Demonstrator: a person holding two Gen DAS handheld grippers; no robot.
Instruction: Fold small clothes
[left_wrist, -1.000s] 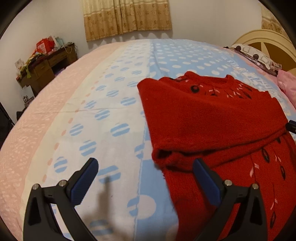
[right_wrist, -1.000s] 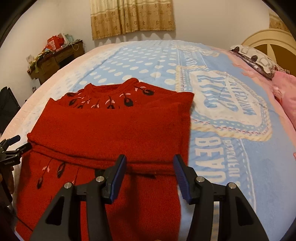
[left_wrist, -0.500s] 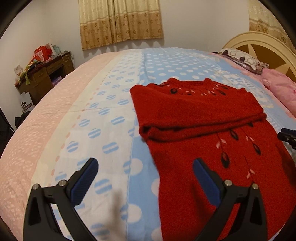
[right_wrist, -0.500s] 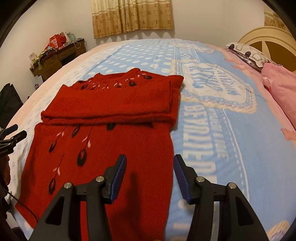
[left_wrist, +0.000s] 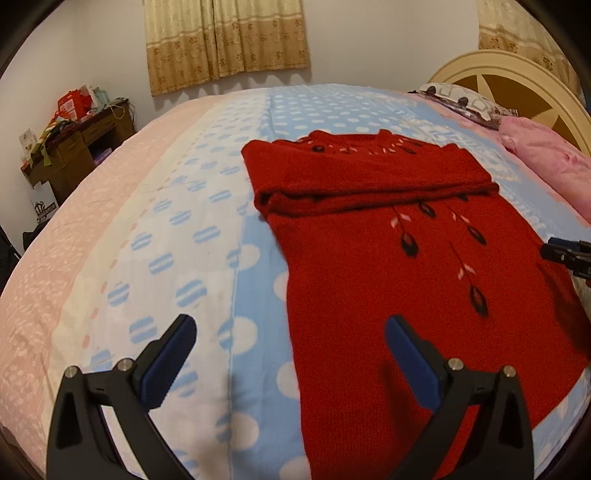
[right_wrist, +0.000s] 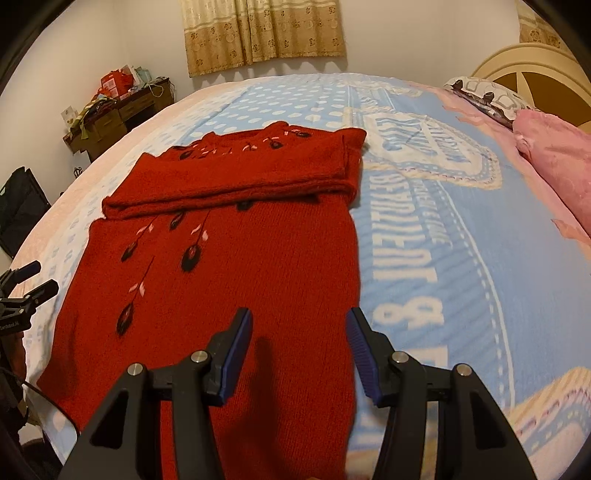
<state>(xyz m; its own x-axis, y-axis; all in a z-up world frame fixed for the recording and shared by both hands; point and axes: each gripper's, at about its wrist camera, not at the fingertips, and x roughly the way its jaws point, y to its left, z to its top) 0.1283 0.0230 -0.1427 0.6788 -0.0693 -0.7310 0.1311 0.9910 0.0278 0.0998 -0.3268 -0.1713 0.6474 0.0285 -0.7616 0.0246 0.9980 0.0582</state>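
Note:
A red knitted sweater (left_wrist: 388, 266) with black and pink leaf embroidery lies flat on the bed, its sleeves folded across the chest in a band (left_wrist: 369, 181). My left gripper (left_wrist: 290, 356) is open and empty, hovering above the sweater's lower left edge. In the right wrist view the sweater (right_wrist: 229, 266) fills the middle, sleeve band (right_wrist: 236, 184) at the far end. My right gripper (right_wrist: 299, 349) is open and empty above the sweater's lower right part. The left gripper's fingers (right_wrist: 29, 280) show at the left edge of that view.
The bed has a blue, white and pink patterned blanket (left_wrist: 166, 240) with large lettering (right_wrist: 424, 229). Pink pillows (left_wrist: 546, 166) and a cream headboard (left_wrist: 517, 81) are at the right. A cluttered wooden desk (left_wrist: 81, 147) stands by the far wall under curtains (left_wrist: 225, 40).
Both grippers have pulled back toward the sweater's hem and risen, so more of the sweater shows. The sleeve band lies released across the chest. Both stay open.

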